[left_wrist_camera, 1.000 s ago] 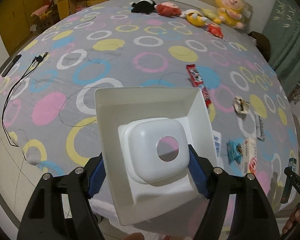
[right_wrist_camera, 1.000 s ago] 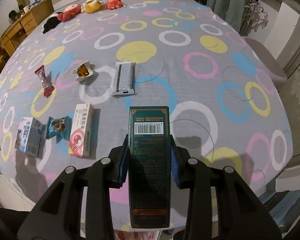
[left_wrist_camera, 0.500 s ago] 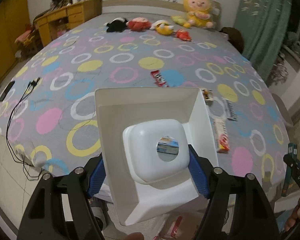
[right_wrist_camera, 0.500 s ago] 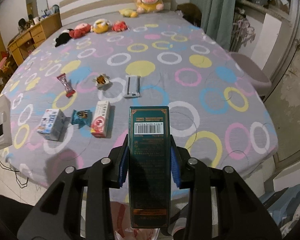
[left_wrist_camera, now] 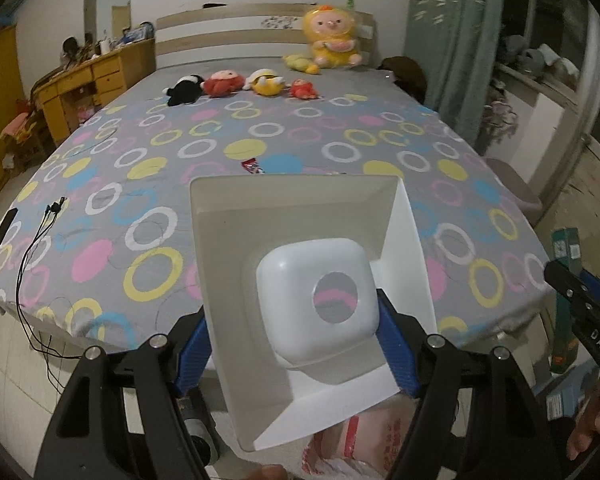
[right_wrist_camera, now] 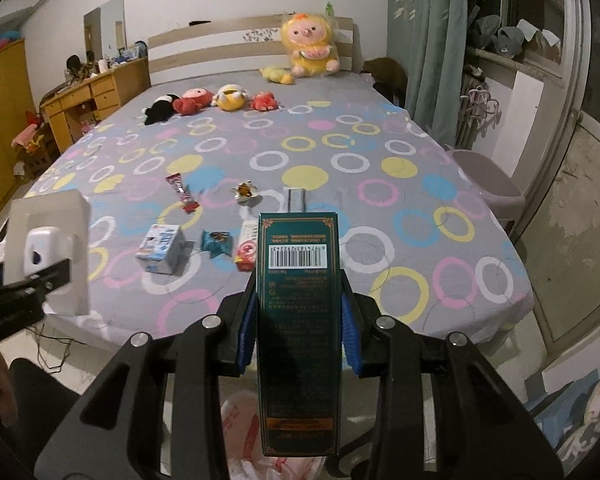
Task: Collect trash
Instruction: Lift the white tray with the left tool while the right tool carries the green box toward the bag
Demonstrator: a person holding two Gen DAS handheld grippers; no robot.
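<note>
Six wrappers (right_wrist_camera: 184,195) litter the bed (right_wrist_camera: 380,216) beyond both loaded tongs (right_wrist_camera: 299,312).

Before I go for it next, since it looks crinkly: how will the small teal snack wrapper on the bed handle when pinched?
The teal snack wrapper looks like thin, crumpled film, so probably floppy and very light. Its glossy surface may slip, and lying flat on the soft bedspread, it may be hard to pinch.
</note>
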